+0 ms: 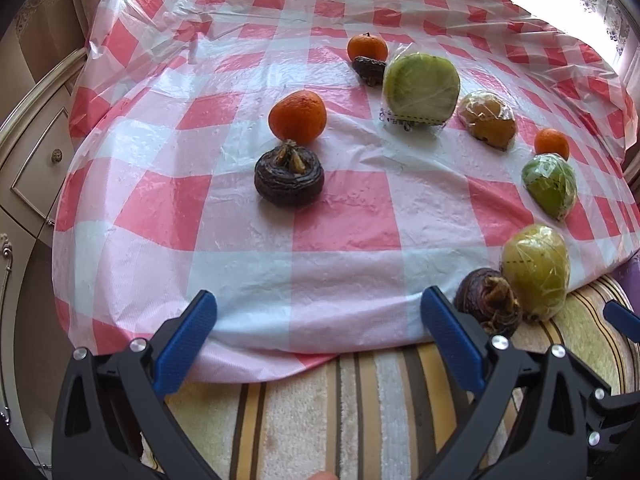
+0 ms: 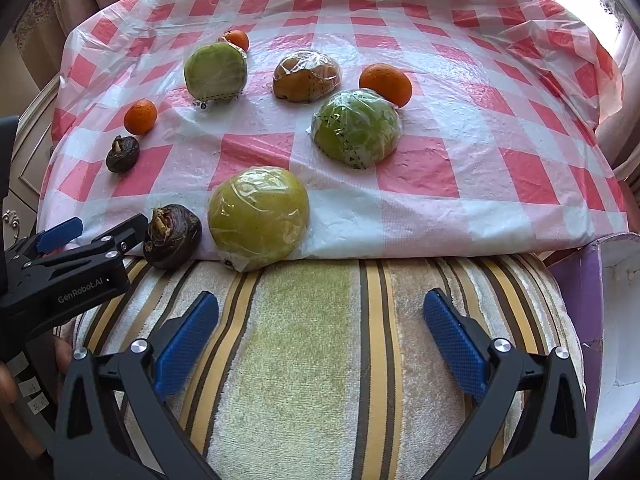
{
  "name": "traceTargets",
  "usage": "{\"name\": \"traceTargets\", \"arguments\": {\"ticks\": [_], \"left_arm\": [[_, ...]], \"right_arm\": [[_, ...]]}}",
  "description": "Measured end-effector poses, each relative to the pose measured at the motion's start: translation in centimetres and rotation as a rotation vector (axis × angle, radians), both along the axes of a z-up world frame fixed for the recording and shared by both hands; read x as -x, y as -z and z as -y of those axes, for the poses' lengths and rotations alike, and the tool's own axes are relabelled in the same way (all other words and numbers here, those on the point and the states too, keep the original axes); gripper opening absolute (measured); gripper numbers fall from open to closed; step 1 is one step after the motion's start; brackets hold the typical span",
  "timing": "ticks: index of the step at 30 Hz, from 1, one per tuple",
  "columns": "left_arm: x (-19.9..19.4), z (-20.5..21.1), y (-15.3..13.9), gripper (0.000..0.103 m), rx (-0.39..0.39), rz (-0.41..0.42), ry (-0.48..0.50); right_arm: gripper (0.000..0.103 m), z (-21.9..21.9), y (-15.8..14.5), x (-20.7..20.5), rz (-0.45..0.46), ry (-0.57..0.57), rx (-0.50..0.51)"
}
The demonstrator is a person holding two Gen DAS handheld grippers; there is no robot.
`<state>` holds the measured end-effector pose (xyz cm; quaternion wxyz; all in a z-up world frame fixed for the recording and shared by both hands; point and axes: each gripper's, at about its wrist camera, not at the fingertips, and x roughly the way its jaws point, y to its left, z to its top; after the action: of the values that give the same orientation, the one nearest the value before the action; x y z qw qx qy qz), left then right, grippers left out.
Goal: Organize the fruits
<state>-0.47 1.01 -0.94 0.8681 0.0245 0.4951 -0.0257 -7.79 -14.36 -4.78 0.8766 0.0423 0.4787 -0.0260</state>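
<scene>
Fruits lie scattered on a red-and-white checked plastic cloth. An orange sits behind a dark water chestnut mid-table. Further back are a second orange, a small dark chestnut, a wrapped green fruit and a wrapped brown fruit. At the right are a small orange, a wrapped green half, a wrapped yellow-green fruit and a chestnut at the cloth's front edge. My left gripper is open and empty at the front edge. My right gripper is open and empty over the striped towel.
A striped towel covers the surface in front of the cloth. A purple-and-white box stands at the right. A cream cabinet with drawers is to the left. Curtains hang behind the table.
</scene>
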Motion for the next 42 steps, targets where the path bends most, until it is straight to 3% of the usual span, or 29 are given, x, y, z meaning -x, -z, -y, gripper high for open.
{"name": "traceTargets", "arguments": {"ticks": [12,19,42], "left_arm": [[0.4,0.1,-0.1,0.102,-0.009,0.015,0.003],[1.1,0.8,-0.5,0.102,-0.066,0.058,0.007],[0.9,1.0,-0.8,0.102,-0.067,0.06,0.003]], "right_arm": [[0.099,-0.1,0.0,0.7,0.028,-0.004,0.006],[0.099,-0.3,0.1,1.0,0.064,-0.003,0.021],[0.099,-0.2,0.2,0.9,0.066,-0.002,0.011]]}}
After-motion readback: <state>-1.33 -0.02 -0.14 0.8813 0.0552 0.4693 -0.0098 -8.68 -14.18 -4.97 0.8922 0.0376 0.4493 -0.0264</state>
